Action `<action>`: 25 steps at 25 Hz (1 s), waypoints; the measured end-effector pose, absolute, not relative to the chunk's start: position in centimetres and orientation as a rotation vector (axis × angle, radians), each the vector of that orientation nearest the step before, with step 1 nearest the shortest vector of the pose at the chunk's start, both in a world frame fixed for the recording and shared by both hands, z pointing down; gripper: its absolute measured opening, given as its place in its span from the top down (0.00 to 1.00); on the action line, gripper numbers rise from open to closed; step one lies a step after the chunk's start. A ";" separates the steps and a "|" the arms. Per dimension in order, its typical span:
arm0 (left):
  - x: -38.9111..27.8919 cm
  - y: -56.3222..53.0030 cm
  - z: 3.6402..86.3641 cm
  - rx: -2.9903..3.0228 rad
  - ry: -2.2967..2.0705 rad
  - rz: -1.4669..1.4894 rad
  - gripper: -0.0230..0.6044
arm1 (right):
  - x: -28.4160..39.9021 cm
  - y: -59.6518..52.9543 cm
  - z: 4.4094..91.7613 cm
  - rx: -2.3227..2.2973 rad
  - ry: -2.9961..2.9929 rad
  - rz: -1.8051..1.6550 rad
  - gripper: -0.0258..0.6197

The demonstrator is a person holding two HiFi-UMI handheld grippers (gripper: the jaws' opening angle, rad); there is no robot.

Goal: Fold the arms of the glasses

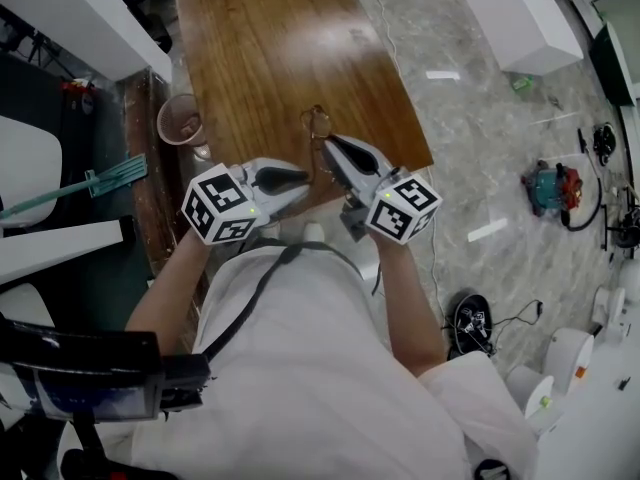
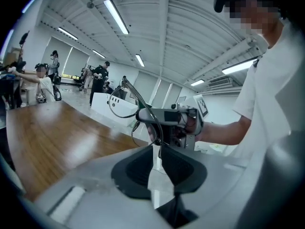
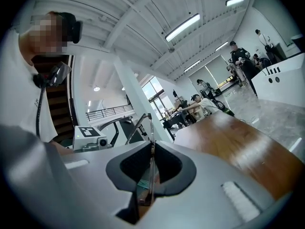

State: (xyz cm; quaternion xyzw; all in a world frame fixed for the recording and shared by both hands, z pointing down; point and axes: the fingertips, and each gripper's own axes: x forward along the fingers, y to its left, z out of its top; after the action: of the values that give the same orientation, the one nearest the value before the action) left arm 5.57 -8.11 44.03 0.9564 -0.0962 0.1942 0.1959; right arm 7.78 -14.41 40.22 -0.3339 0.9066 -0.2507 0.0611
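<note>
Thin wire-framed glasses (image 1: 318, 124) hang above the near edge of the brown wooden table (image 1: 270, 48), between my two grippers. My right gripper (image 1: 328, 148) is shut on the glasses (image 3: 151, 128), whose frame runs upright through the closed jaws (image 3: 151, 149). My left gripper (image 1: 303, 179) faces it from the left. In the left gripper view one arm of the glasses (image 2: 159, 136) drops into the narrow gap between my left gripper's (image 2: 157, 150) pads, close to the right pad, with light still showing beside it. The right gripper (image 2: 142, 114) holds the lenses (image 2: 124, 105) just beyond.
A pinkish bin (image 1: 183, 120) stands at the table's left side, with a green broom (image 1: 110, 178) on the floor beyond it. A white cabinet (image 1: 520, 13) and a blue-and-red tool (image 1: 552, 188) are on the marble floor to the right. People stand far off in the room.
</note>
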 end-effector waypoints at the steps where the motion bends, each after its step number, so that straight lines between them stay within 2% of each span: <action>1: 5.6 -8.4 44.4 2.671 -0.297 0.563 0.86 | 7.7 -14.4 40.2 -1.009 2.738 -0.762 0.91; 13: 5.1 -8.8 45.4 2.579 -0.342 0.604 0.83 | 5.5 -13.7 40.3 -0.918 2.700 -0.846 0.91; 22: 0.3 -9.2 44.9 2.524 -0.483 0.379 0.86 | 10.0 -15.1 39.8 -1.023 2.560 -0.864 0.91; 25: 0.7 -7.1 44.7 2.560 -0.422 0.358 0.86 | 10.9 -15.8 39.3 -1.031 2.456 -0.890 0.91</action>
State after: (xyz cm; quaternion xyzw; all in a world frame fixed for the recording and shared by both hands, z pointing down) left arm 0.72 -7.08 44.68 0.9442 -0.1558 0.1320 0.2584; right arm 10.87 -15.83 39.31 -0.3619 0.8624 -0.3125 0.1660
